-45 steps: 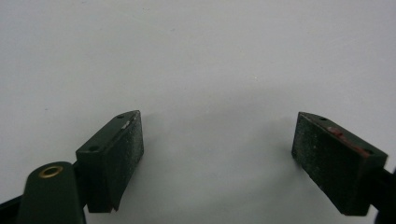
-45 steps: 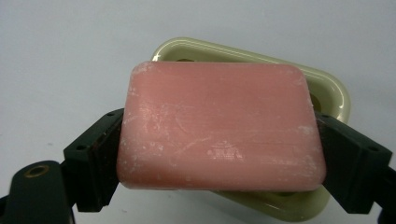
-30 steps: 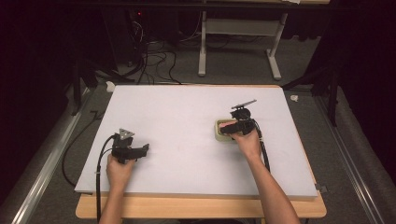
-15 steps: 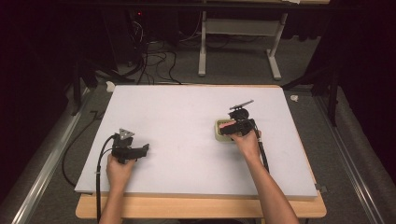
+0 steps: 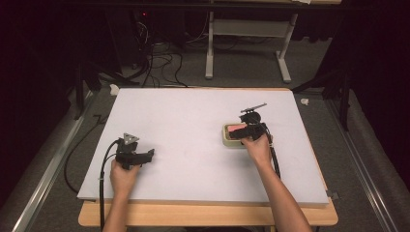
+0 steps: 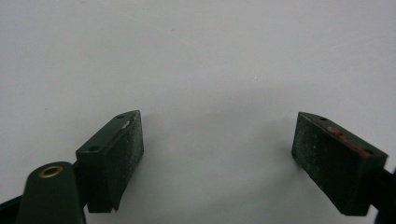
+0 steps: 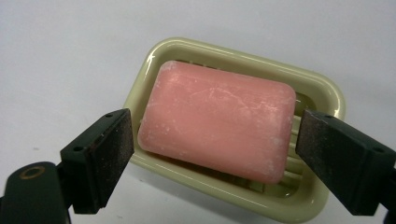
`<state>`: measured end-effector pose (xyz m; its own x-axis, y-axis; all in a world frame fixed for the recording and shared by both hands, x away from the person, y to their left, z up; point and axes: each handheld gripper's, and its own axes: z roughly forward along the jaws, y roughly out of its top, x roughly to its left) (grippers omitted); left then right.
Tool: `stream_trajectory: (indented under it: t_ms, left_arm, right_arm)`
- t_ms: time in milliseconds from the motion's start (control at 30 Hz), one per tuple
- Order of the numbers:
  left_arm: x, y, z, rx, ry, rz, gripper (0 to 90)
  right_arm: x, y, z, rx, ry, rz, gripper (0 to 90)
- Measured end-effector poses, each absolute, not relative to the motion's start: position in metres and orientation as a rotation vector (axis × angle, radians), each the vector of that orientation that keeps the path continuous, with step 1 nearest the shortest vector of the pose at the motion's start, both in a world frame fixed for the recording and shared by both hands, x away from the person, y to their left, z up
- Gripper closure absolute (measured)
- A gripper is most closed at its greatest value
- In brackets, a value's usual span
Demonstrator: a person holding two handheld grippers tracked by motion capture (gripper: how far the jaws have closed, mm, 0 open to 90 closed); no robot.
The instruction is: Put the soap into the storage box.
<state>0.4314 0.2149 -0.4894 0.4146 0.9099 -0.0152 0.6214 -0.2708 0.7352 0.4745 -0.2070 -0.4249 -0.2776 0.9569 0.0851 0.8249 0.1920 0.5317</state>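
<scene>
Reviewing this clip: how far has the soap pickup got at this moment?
Done: the right hand-held gripper is positioned over the soap dish, jaws open on either side of the pink soap bar. In hand: nothing is gripped yet; the bar lies in the dish. The left hand-held gripper is open over the bare white table. Left: probably closing on the bar and lifting.

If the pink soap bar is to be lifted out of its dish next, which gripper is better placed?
The right gripper: its open jaws straddle the pink soap bar lying in the pale yellow-green plastic soap dish. The left gripper sits open over bare white table, far across from the dish.
</scene>
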Motion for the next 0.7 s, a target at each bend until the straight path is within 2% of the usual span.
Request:
stream_trajectory:
  t_ms: [700]
  left_arm:
    - [0.431,0.215,-0.489,2.000,1.296,0.551,17.2]
  right_arm:
    - [0.457,-0.228,-0.405,1.626,2.122,0.839,13.6]
